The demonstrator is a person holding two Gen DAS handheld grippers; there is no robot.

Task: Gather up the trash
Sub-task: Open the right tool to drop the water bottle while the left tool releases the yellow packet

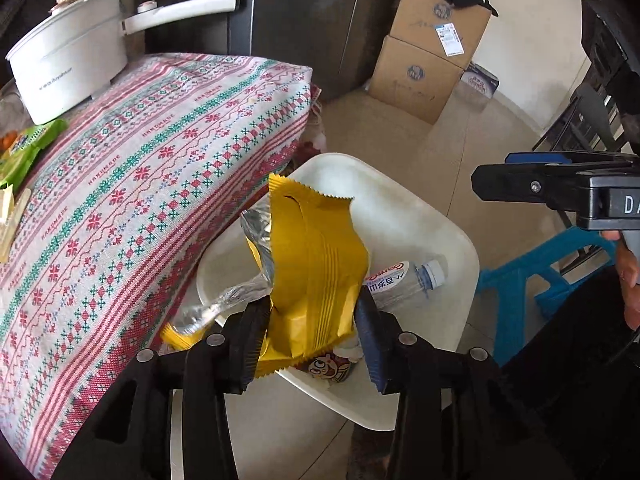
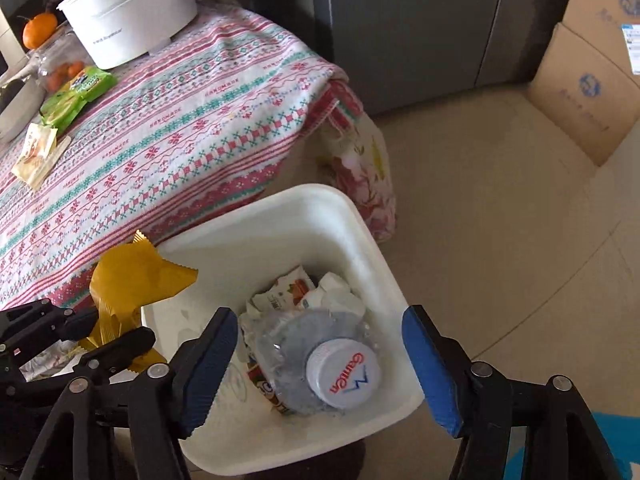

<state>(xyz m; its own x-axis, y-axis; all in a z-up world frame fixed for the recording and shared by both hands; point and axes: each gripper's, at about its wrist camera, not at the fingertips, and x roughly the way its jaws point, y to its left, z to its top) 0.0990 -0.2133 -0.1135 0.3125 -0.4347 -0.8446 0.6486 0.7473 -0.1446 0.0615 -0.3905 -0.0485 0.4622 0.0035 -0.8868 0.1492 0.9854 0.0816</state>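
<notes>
Ribbed black and blue pads of my left gripper (image 1: 310, 330) pinch a crinkly yellow wrapper (image 1: 316, 272), foil-lined with zigzag-cut ends, its long axis running upward away from the fingers, over the white plastic bin (image 1: 440, 236). Down in the bin I see a clear bottle (image 2: 320, 354), white cap pointing up at my right gripper (image 2: 316, 364), whose jaws gape wide and empty.

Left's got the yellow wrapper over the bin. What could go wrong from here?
1. The yellow wrapper hangs near the white bin's table-side rim; released there, it may fall outside.
2. The left hand-held gripper pinches only its lower end, so it could slip early.
3. The plastic bottle sits high; light trash might slide off.
</notes>
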